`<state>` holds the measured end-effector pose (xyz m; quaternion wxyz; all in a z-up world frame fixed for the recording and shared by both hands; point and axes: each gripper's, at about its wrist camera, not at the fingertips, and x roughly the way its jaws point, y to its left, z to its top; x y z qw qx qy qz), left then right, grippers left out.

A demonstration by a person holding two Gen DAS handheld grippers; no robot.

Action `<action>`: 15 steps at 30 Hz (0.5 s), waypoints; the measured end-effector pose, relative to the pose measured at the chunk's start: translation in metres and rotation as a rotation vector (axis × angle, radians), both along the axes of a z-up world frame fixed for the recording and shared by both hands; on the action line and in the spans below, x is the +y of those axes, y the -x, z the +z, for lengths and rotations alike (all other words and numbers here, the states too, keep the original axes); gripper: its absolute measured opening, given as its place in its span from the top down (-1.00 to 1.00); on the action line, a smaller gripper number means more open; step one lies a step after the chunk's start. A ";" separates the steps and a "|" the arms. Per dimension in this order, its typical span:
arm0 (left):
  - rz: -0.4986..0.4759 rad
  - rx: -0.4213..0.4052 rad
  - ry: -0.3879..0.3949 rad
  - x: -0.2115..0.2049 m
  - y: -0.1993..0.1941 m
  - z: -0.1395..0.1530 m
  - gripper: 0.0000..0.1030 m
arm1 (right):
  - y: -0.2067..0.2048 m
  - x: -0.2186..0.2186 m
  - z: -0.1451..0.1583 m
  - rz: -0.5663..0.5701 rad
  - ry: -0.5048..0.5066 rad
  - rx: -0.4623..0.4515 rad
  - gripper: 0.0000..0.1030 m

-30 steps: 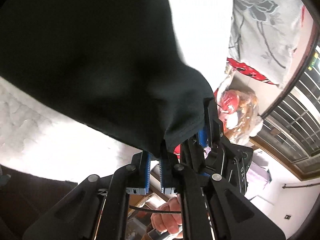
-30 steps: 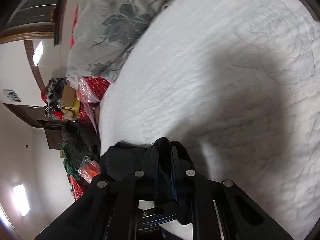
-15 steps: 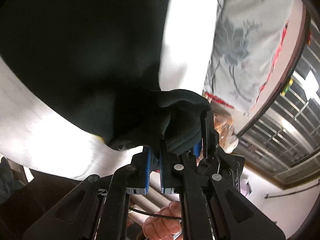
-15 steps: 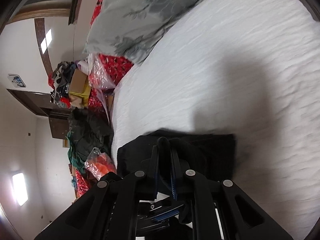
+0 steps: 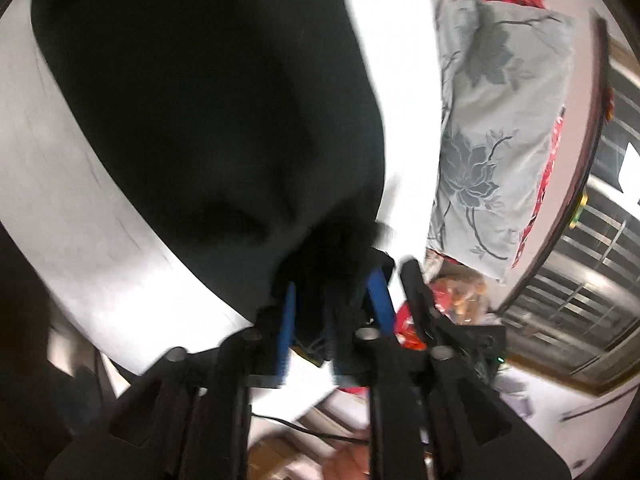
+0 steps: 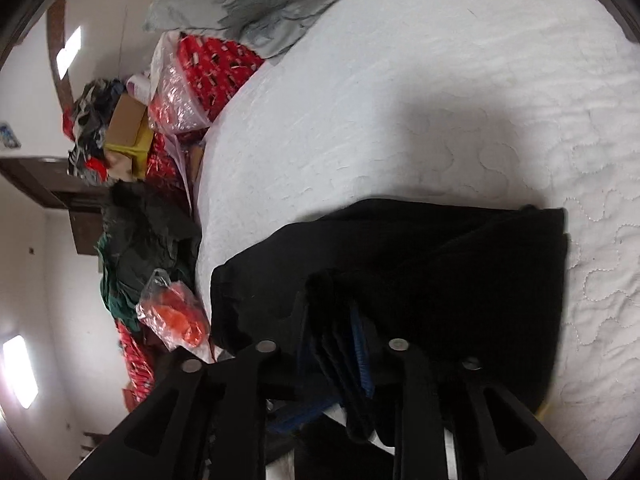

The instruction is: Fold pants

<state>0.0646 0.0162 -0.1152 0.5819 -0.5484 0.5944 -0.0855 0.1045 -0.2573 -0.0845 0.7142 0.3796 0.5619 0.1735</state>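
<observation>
The black soft fabric pants (image 6: 420, 264) lie partly on the white quilted mattress (image 6: 440, 100). The left gripper (image 5: 310, 304) and right gripper (image 6: 336, 320) each clamp an edge, probably so one layer lies evenly over the other.

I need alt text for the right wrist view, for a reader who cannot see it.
The right claw grips the edge of black pants lying on a white quilted bed. A grey floral pillow and piled bags lie beyond.
</observation>
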 end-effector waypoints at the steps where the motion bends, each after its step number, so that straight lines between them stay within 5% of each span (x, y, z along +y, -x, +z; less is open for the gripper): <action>1: -0.003 -0.010 -0.021 0.004 -0.001 0.003 0.39 | 0.002 -0.001 0.007 0.005 -0.003 -0.010 0.21; 2: -0.007 -0.021 -0.040 0.007 -0.001 0.006 0.34 | 0.005 0.000 0.012 0.007 -0.013 -0.019 0.06; 7: -0.139 -0.086 -0.108 0.003 -0.003 0.015 0.24 | 0.038 -0.017 0.047 -0.053 -0.130 -0.110 0.01; 9: -0.191 -0.118 -0.142 -0.006 -0.007 0.021 0.10 | 0.055 -0.028 0.047 -0.091 -0.157 -0.115 -0.17; 10: -0.220 -0.130 -0.158 -0.010 -0.009 0.023 -0.11 | 0.067 -0.035 0.040 -0.125 -0.163 -0.092 -0.22; 15: -0.350 -0.156 -0.249 -0.035 -0.024 0.024 -0.15 | 0.106 -0.044 -0.029 -0.284 -0.327 0.078 -0.22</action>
